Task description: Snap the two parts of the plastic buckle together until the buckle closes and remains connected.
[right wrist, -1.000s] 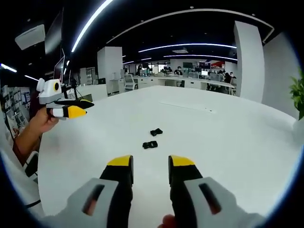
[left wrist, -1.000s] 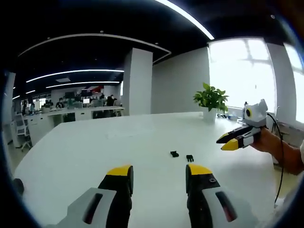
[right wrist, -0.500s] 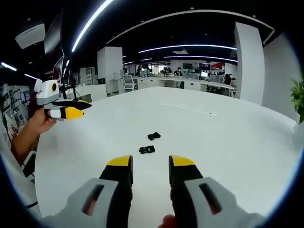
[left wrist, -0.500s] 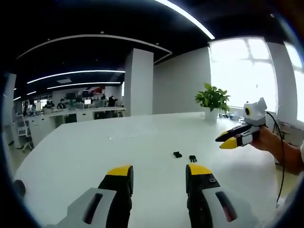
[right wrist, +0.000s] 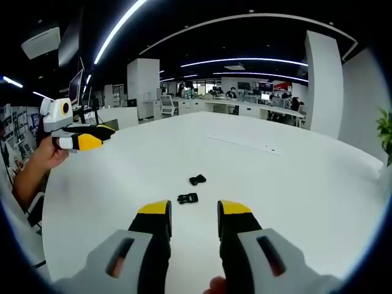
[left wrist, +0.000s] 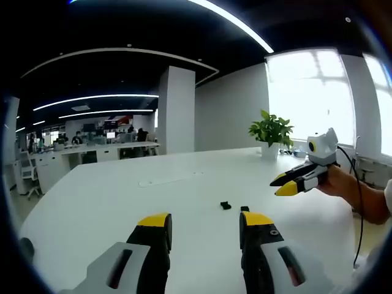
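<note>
Left gripper view: my left gripper (left wrist: 204, 224) hangs over the white table (left wrist: 110, 202), jaws wide and empty. The two buckle parts — one (left wrist: 225, 205) and the other (left wrist: 245, 209) — lie apart just beyond my right jaw tip. My right gripper (left wrist: 286, 184) comes in from the right, near a plant (left wrist: 271, 128).

Right gripper view: jaws moderately apart, empty. One part (right wrist: 187, 198) lies just ahead — the second (right wrist: 197, 179) near it, not touching.
</note>
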`<move>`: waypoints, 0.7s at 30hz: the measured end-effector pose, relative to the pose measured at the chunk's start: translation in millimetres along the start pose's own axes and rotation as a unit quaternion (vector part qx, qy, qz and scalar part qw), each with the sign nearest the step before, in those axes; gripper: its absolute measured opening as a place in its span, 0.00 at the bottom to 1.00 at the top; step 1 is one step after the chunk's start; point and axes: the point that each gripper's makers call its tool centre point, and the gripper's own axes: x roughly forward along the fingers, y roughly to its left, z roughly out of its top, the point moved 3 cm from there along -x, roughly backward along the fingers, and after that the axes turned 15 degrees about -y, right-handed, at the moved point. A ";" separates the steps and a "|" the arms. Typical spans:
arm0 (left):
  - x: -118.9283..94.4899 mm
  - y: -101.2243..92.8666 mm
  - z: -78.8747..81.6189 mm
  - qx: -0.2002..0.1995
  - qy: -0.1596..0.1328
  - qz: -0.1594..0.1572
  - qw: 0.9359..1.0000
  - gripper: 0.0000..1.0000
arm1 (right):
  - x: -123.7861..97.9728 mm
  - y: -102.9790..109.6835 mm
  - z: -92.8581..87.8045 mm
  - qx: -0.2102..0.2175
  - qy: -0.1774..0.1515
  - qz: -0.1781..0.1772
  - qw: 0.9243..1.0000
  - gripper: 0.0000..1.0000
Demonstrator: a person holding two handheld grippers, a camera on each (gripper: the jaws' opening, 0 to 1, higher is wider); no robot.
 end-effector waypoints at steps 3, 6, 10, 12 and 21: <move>-0.2 0.5 1.6 0.002 -0.002 0.000 1.000 0.44 | 3.6 0.1 2.3 -0.002 -0.001 0.003 1.000 0.30; -0.9 1.9 1.5 0.003 -0.001 0.001 1.000 0.44 | 7.7 0.1 2.3 -0.004 0.000 0.005 1.000 0.29; -2.4 3.9 1.5 0.000 -0.004 0.004 1.000 0.44 | 11.8 -1.1 -0.4 -0.001 0.002 0.007 1.000 0.29; -2.5 5.1 0.3 0.001 -0.002 0.005 1.000 0.44 | 14.8 -2.8 -2.9 -0.001 0.005 0.006 1.000 0.29; -0.1 6.1 -6.8 -0.001 0.008 0.004 1.000 0.44 | 28.0 -5.0 -11.3 -0.020 0.033 0.021 0.999 0.29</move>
